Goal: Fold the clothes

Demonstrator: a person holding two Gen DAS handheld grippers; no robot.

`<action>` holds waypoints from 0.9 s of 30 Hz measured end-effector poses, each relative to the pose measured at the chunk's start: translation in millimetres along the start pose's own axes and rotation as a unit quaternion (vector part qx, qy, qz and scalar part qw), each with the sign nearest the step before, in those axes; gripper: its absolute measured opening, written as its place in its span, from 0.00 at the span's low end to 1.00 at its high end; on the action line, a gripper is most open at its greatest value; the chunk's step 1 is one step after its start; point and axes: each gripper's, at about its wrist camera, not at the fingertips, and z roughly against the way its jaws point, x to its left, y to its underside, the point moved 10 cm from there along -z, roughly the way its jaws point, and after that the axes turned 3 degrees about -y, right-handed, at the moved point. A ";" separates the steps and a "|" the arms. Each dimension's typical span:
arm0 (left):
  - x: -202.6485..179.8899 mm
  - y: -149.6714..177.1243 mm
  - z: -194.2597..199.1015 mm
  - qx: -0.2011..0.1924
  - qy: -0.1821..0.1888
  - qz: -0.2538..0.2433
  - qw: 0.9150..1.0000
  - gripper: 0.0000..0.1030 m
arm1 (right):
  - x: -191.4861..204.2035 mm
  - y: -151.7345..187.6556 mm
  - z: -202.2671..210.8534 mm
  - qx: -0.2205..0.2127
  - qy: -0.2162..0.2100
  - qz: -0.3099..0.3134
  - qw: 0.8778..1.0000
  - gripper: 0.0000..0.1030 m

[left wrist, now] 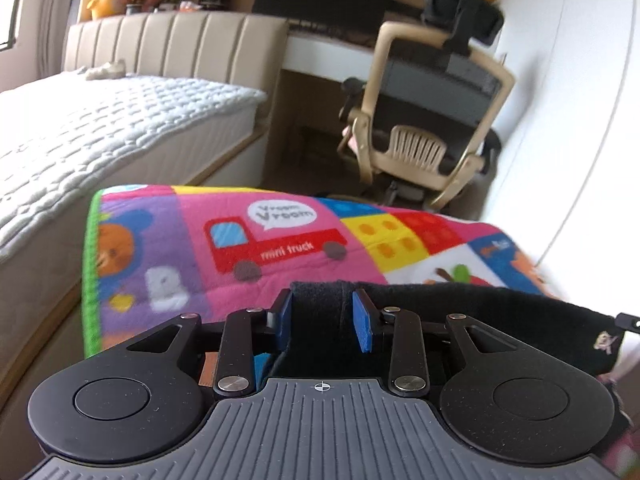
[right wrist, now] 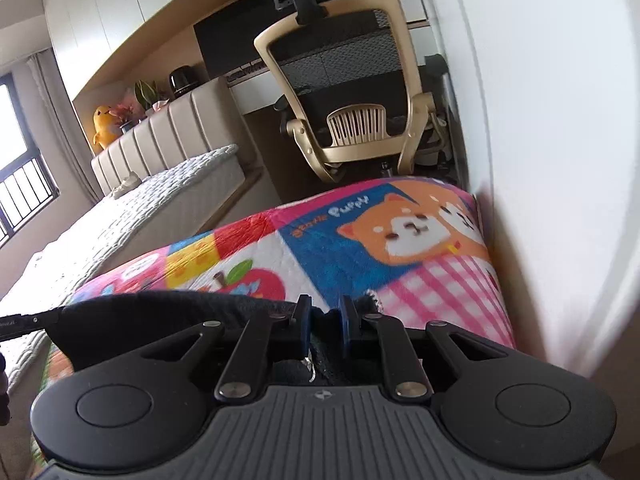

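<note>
A black garment (left wrist: 480, 312) hangs stretched between my two grippers above a colourful cartoon mat (left wrist: 248, 240). In the left wrist view my left gripper (left wrist: 322, 320) is shut on a bunched fold of the garment's left end, blue pads (left wrist: 363, 326) pressing the cloth from both sides. A small pale emblem shows on the cloth at the far right. In the right wrist view my right gripper (right wrist: 325, 322) is shut on the other end of the black garment (right wrist: 160, 312), which runs off to the left over the mat (right wrist: 360, 240).
A bed with a white quilted mattress (left wrist: 100, 128) and padded headboard lies to the left. A beige office chair (left wrist: 432, 120) stands at a desk beyond the mat. A white wall (right wrist: 540, 160) runs close along the mat's right edge.
</note>
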 end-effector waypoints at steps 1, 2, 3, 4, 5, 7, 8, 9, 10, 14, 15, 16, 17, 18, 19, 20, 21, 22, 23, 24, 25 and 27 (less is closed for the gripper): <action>2.8 6.5 11.2 0.002 0.003 0.010 1.000 0.34 | -1.6 6.8 8.9 0.004 0.000 -0.011 1.000 0.13; 6.7 15.1 22.3 0.007 0.008 0.026 1.000 0.34 | -3.6 13.6 16.4 0.009 -0.001 -0.024 1.000 0.13; 10.5 21.7 30.3 0.013 0.010 0.039 0.999 0.34 | -5.7 20.4 22.4 0.016 -0.002 -0.036 0.999 0.13; 15.0 30.3 36.4 0.021 0.008 0.048 0.999 0.34 | -8.7 27.0 26.3 0.024 0.002 -0.042 0.999 0.13; 19.5 39.0 42.4 0.029 0.006 0.056 0.998 0.34 | -11.8 33.6 29.7 0.032 0.008 -0.047 0.998 0.12; 26.7 57.1 48.1 0.049 -0.004 0.058 0.997 0.34 | -18.1 47.8 34.8 0.053 0.015 -0.053 0.997 0.12; 29.1 64.7 49.3 0.061 -0.007 0.055 0.997 0.34 | -21.0 55.3 35.0 0.068 0.016 -0.054 0.996 0.12; 31.0 72.5 49.1 0.073 -0.011 0.052 0.996 0.34 | -25.3 61.7 35.8 0.078 0.023 -0.056 0.995 0.12; 32.9 80.3 48.9 0.086 -0.014 0.048 0.995 0.34 | -29.0 64.7 38.2 0.082 0.029 -0.056 0.995 0.13; 36.7 79.0 60.5 0.085 -0.010 0.039 0.996 0.39 | -39.9 53.5 53.5 0.050 0.039 -0.062 0.996 0.19; 37.4 72.2 63.5 0.075 -0.007 0.043 0.996 0.47 | -41.5 49.9 54.5 0.040 0.037 -0.066 0.996 0.26; 37.6 65.9 65.0 0.065 0.000 0.049 0.997 0.56 | -43.0 46.9 54.6 0.032 0.035 -0.069 0.996 0.45; 38.7 59.8 64.7 0.056 0.002 0.058 0.997 0.70 | -44.3 46.0 51.6 0.030 0.034 -0.076 0.996 0.57; 39.3 55.3 62.0 0.052 -0.001 0.063 0.997 0.76 | -44.8 47.0 46.4 0.033 0.032 -0.080 0.996 0.57; 38.2 52.4 56.1 0.054 -0.004 0.062 0.997 0.77 | -43.8 49.3 40.2 0.039 0.029 -0.081 0.996 0.57; 36.3 51.3 48.4 0.060 -0.006 0.059 0.996 0.79 | -42.5 52.9 33.2 0.047 0.027 -0.081 0.995 0.57; 33.6 51.7 40.2 0.067 -0.007 0.056 0.996 0.85 | -41.9 57.1 24.9 0.056 0.028 -0.081 0.995 0.57; 31.4 53.0 31.9 0.076 -0.010 0.053 0.996 0.87 | -42.3 61.3 16.9 0.065 0.030 -0.083 0.994 0.58; 29.2 55.2 22.7 0.086 -0.013 0.047 0.995 0.89 | -43.0 65.5 9.0 0.074 0.033 -0.086 0.993 0.58; 27.2 58.1 13.7 0.096 -0.018 0.040 0.994 0.90 | -44.3 69.3 3.8 0.083 0.036 -0.089 0.992 0.58; 26.3 61.7 4.2 0.108 -0.028 0.032 0.993 0.91 | -43.3 72.7 -0.4 0.088 0.034 -0.090 0.991 0.59; 26.0 70.3 -10.0 0.126 -0.050 0.016 0.991 0.89 | -36.7 78.4 -6.9 0.097 0.026 -0.083 0.992 0.65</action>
